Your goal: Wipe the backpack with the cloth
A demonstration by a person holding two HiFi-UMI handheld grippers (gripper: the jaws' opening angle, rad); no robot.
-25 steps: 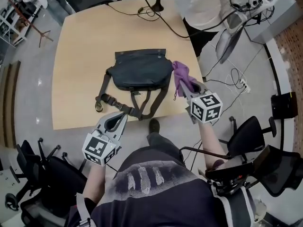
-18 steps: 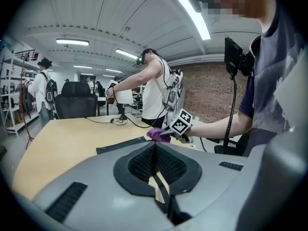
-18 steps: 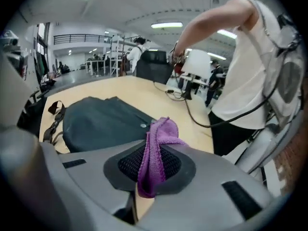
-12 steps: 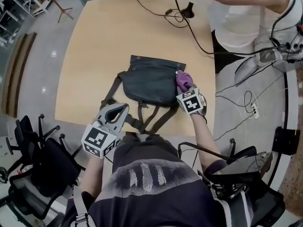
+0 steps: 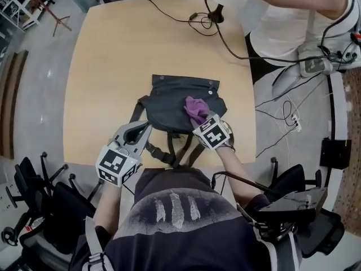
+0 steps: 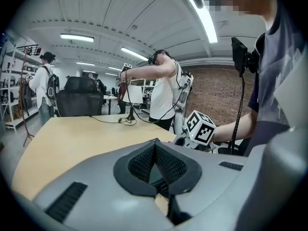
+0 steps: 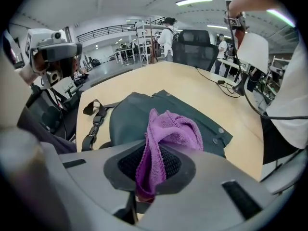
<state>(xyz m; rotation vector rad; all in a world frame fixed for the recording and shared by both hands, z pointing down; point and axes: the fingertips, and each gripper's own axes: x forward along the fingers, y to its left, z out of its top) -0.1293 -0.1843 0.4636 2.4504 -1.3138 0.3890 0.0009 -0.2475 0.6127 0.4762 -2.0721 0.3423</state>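
The right gripper's (image 7: pixel 150 165) jaws are clamped on a purple cloth (image 7: pixel 171 129), which bunches up out of the black pads and folds forward onto the backpack (image 7: pixel 130 119). From the head view the right gripper (image 5: pixel 198 119) sits over the bag's near right part, the cloth (image 5: pixel 196 106) pressed on the dark flap just inside the right edge. The left gripper's (image 6: pixel 156 165) jaws are closed, pad against pad at the tips, with nothing between them. It hangs low at the near edge of the table, and the head view puts the left gripper (image 5: pixel 135 135) by the bag's near left corner, close to a strap; whether it touches cannot be told. The backpack (image 5: pixel 172 103) lies flat near the middle of the near half of the pale wooden table (image 5: pixel 107 55), flap shut and fastened, so what it holds is out of sight. Its straps (image 5: pixel 175 145) trail toward the person at the table's near edge, one buckled strap (image 7: pixel 94 121) lying out to the bag's left. A black cable (image 5: pixel 225 33) runs across the far right corner, where a second person (image 5: pixel 293 16) in white stands. Office chairs (image 5: pixel 34 196) stand on the floor to the left.
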